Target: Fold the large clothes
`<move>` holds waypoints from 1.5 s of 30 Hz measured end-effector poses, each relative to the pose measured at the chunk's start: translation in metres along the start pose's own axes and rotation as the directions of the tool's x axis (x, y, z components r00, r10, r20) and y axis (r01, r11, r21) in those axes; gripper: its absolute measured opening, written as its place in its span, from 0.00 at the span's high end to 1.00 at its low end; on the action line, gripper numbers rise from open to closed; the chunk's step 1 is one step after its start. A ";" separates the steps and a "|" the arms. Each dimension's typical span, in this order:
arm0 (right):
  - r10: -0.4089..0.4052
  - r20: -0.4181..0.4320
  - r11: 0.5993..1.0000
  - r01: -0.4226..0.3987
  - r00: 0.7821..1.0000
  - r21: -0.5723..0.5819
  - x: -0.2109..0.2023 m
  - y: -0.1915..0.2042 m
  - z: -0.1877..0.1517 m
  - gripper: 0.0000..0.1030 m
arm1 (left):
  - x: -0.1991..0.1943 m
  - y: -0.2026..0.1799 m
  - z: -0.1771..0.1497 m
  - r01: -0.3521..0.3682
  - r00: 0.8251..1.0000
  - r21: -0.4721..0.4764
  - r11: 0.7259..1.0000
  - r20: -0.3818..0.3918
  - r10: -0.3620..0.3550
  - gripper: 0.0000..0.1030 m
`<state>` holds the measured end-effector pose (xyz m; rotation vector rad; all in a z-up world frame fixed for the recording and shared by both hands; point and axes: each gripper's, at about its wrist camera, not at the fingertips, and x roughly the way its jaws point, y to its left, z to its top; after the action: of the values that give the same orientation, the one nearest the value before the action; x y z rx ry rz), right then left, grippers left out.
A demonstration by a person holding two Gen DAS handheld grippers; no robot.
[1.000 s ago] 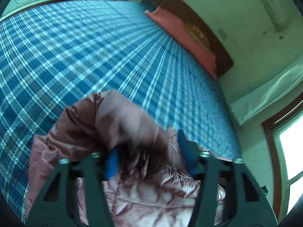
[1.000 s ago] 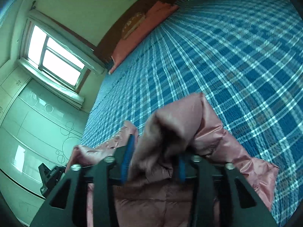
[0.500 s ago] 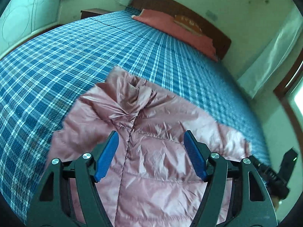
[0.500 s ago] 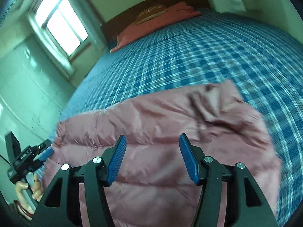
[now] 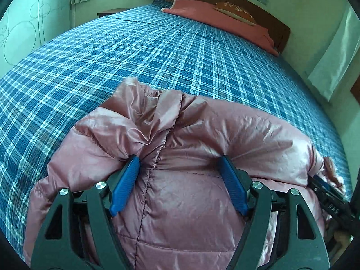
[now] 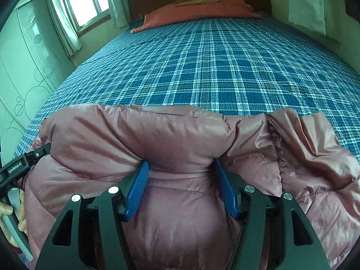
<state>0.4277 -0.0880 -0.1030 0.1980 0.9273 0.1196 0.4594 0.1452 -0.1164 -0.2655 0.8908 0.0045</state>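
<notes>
A bed (image 5: 157,51) with a blue plaid cover fills both views. At its near end, far from the red pillow (image 6: 198,11) by the headboard, lies a pink puffer jacket (image 5: 191,202), spread flat. The left gripper (image 5: 180,168) hangs over the jacket near its collar (image 5: 155,108), jaws opening; the right gripper (image 6: 181,171) likewise. Padding bulges between each pair of pads, seemingly unclamped.

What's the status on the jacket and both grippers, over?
Left gripper and right gripper both opening, jaws wide over the jacket, not clamped. Jacket bunched on the bed, collar rumpled. Nothing in the way.
</notes>
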 end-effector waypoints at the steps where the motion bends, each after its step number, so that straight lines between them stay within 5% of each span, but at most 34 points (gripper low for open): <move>1: 0.005 0.002 1.000 -0.005 1.000 0.004 -0.002 -0.001 0.000 0.42 | 0.000 -0.002 0.000 -0.009 1.000 0.009 1.000 0.000 0.009 0.29; 7: -0.031 0.045 0.997 0.028 0.999 0.067 -0.035 -0.025 0.007 0.42 | -0.036 0.011 0.007 0.047 0.999 -0.040 0.998 0.021 -0.046 0.29; 11: -0.031 -0.022 0.989 0.034 0.999 0.145 -0.014 -0.051 0.001 0.41 | -0.014 0.027 0.009 -0.017 0.999 -0.045 0.999 -0.028 0.016 0.29; 17: -0.018 0.001 0.987 0.017 1.000 0.159 -0.018 -0.054 0.000 0.41 | -0.005 0.023 0.007 -0.041 0.999 -0.018 0.999 -0.017 0.041 0.25; 22: -0.009 0.074 0.978 -0.007 0.997 0.208 -0.079 -0.070 -0.011 0.41 | -0.050 0.040 0.001 0.005 1.000 -0.070 0.998 0.018 -0.004 0.25; 28: -0.032 0.112 0.961 0.000 0.993 0.277 -0.170 -0.106 -0.078 0.35 | -0.127 0.088 -0.037 0.067 0.995 -0.207 0.976 0.090 -0.049 0.24; 34: 0.005 0.132 0.900 -0.062 0.991 0.432 -0.223 -0.135 -0.163 0.35 | -0.183 0.132 -0.114 0.105 0.992 -0.361 0.927 0.109 -0.069 0.24; 37: 0.056 0.139 0.859 -0.119 0.989 0.499 -0.234 -0.134 -0.201 0.35 | -0.201 0.147 -0.160 0.146 0.989 -0.465 0.873 0.104 -0.110 0.24; 42: 0.160 0.164 0.775 -0.227 0.973 0.590 -0.224 -0.127 -0.236 0.35 | -0.208 0.151 -0.209 0.210 0.978 -0.584 0.784 0.120 -0.172 0.24; 45: 0.202 0.186 0.734 -0.274 0.962 0.621 -0.208 -0.120 -0.236 0.35 | -0.200 0.141 -0.211 0.217 0.976 -0.598 0.771 0.124 -0.178 0.23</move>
<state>0.1161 -0.2165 -0.1051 0.9661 0.8015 0.0207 0.1554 0.2544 -0.1212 -0.9664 0.7747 0.1065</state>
